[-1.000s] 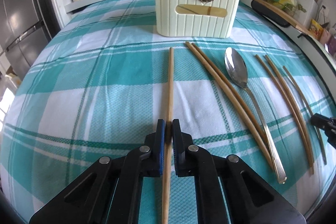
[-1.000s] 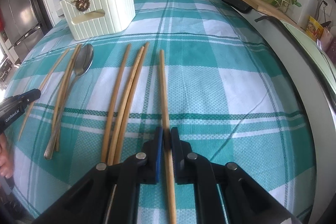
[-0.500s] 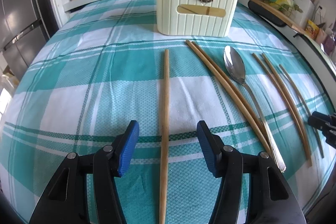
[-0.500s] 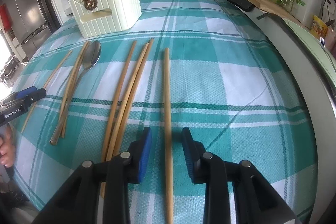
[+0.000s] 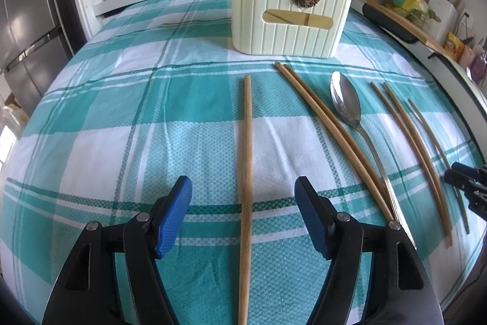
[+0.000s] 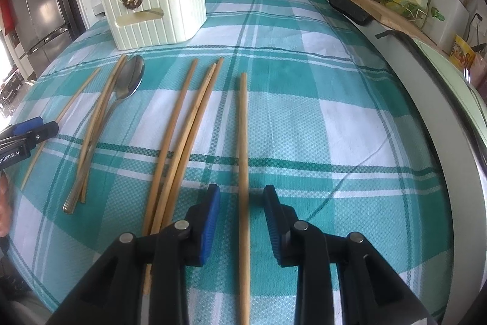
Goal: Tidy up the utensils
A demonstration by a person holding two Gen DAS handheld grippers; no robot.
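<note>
Bamboo in left wrist view: a lone chopstick [image 5: 247,160] lies flat on the checked cloth [image 5: 121,118], pointing toward the cream holder [image 5: 289,17].
Left gripper: my left gripper [image 5: 243,215] has just been opening; its jaws stand wide either side of the stick, pads clear of it.
Neighbours there: a chopstick pair [image 5: 331,133] and a steel spoon [image 5: 350,111] lie to the right, thinner sticks beyond.
Right wrist view: a second lone chopstick [image 6: 243,172] lies flat, just right of a cluster of three sticks [image 6: 182,142].
Right gripper: my right gripper [image 6: 242,218] has opened to a narrow gap; the stick sits between the pads, untouched.
Handling: I judge each stick light, stiff and smooth, prone to roll or pivot.
Hold: pinch squarely across the shaft near the thick end, firmly.
</note>
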